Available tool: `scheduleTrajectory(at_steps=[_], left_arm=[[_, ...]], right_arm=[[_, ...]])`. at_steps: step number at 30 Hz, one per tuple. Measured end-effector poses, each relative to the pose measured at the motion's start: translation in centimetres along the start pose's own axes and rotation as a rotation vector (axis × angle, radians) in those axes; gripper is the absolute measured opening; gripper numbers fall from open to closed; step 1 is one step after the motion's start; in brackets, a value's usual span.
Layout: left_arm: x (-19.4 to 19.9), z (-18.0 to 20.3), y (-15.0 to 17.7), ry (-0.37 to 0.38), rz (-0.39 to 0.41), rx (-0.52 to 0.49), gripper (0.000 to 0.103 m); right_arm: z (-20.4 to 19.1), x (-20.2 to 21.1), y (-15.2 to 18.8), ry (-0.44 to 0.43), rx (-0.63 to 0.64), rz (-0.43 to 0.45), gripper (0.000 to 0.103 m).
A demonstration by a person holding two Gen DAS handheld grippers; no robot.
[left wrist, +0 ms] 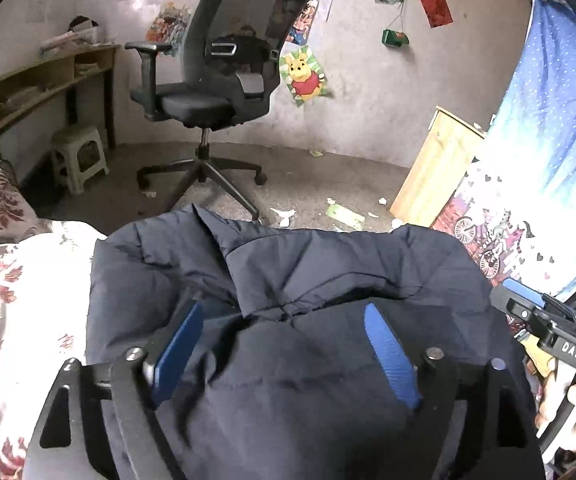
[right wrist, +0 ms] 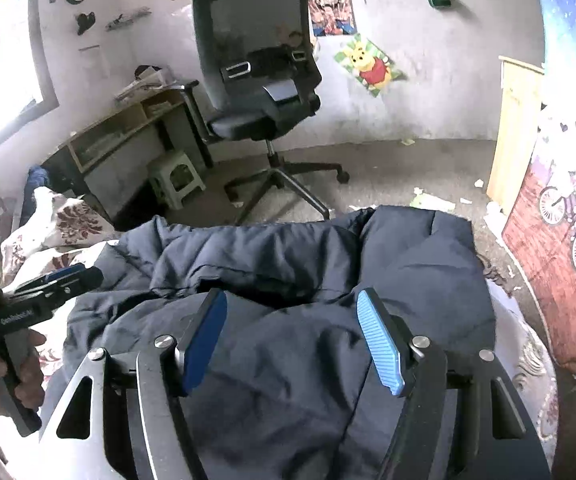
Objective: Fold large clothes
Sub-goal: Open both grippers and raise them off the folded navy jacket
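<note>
Left tongs [left wrist: 284, 344] wide, holding nothing. Right tongs [right wrist: 292, 336] wide too, holding nothing. Big dark puffy jacket [left wrist: 288, 272] sits half folded at far edge of bed [left wrist: 28, 300], near floor. Risk: puffy fold springs open, slippery jacket slides off edge.

The jacket [left wrist: 288, 280] was matt navy cloth, padded and softly creased. The left gripper [left wrist: 284, 344] had ribbed blue plastic pads [left wrist: 388, 356] on matt black frames with bright metal pins; the right gripper [right wrist: 292, 336] looked the same. The bedsheet [left wrist: 16, 300] was pale printed cloth. Far off, the chair [left wrist: 224, 72] had a black mesh back, a plastic shell and a glossy metal post. At far left, the desk [left wrist: 48, 76] looked like pale wood, and the stool [left wrist: 80, 156] like plastic.
</note>
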State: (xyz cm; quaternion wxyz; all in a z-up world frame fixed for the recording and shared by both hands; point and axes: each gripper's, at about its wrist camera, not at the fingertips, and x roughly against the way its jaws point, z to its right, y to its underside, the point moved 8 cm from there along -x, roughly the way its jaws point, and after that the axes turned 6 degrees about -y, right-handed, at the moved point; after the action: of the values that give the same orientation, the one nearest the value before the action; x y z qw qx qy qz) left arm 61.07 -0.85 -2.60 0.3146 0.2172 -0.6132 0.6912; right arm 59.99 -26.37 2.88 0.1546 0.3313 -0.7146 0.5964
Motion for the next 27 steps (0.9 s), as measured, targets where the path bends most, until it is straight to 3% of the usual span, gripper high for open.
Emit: scheduleTrajectory(at_steps=[2,6,11,20,27], left_arm=[[1.6,0.3,0.2,0.003,0.019,0.0,0.092],[5.9,0.7,0.5,0.022,0.079,0.017,0.102],[11.0,0.9,1.1,0.056,0.122,0.038,0.103],[19.3,0.9,4.1,0.05,0.182,0.041,0.103],[28.2,1.0,8.3,-0.032,0.245,-0.016,0.103]], right_arm=[[-0.7,1.8,0.3,0.003,0.012,0.015,0.073],[-2.4,5.5,0.6,0.006,0.033,0.044,0.079],[-4.5,10.9,0.9,0.038,0.065,0.083,0.088],[-8.6,20.6,3.1,0.054,0.1,0.183,0.092],[-11.3,28.7,5.8,0.054,0.101,0.245,0.092]])
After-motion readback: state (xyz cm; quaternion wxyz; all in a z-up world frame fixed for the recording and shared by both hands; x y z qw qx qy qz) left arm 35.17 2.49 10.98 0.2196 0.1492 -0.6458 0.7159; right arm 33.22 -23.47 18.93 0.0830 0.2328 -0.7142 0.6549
